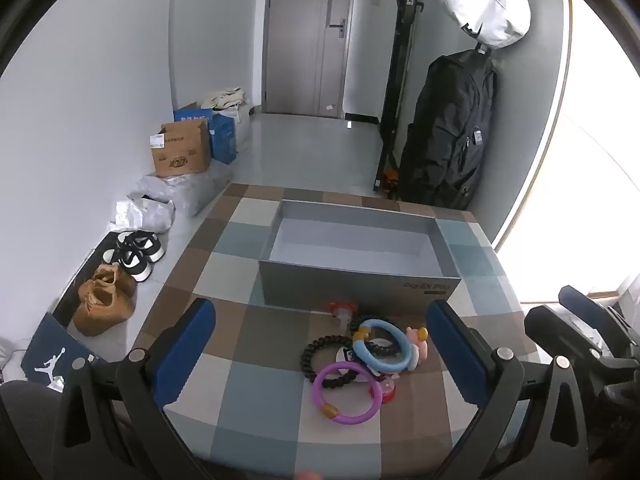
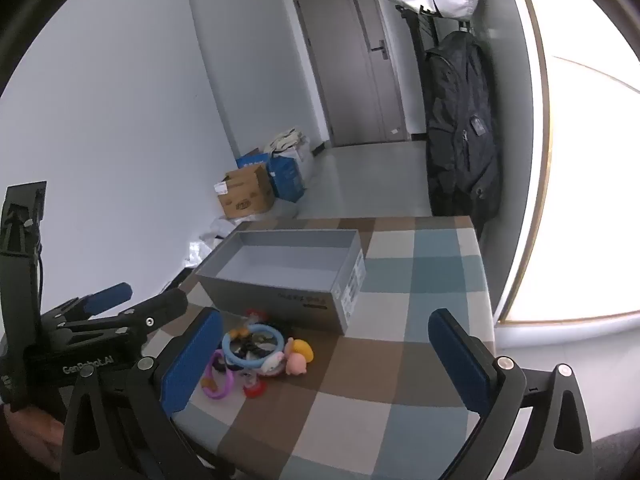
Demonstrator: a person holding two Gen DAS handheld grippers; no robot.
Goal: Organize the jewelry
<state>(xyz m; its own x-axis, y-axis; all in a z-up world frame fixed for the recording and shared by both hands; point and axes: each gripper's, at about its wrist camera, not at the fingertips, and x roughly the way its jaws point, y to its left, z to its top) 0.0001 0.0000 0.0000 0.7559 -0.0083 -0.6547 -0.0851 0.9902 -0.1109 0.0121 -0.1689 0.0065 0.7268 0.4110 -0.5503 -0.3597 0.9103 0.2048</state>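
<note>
A small heap of jewelry lies on the checked tablecloth (image 1: 248, 344) in front of an empty grey box (image 1: 356, 252). It holds a purple bangle (image 1: 347, 393), a light blue bangle (image 1: 384, 345), a black beaded bracelet (image 1: 320, 354), pink figures (image 1: 418, 344) and red pieces. My left gripper (image 1: 320, 344) hovers open above the heap, nothing between its blue pads. In the right wrist view the same heap (image 2: 256, 356) sits just inside the left finger of my right gripper (image 2: 326, 354), which is open and holds nothing. The box (image 2: 280, 276) stands behind it.
Shoes (image 1: 132, 256), cardboard boxes (image 1: 182, 152) and bags line the floor to the left of the table. A black backpack (image 1: 452, 128) hangs at the right by a bright window. The other gripper (image 2: 104, 324) shows at the left edge of the right wrist view.
</note>
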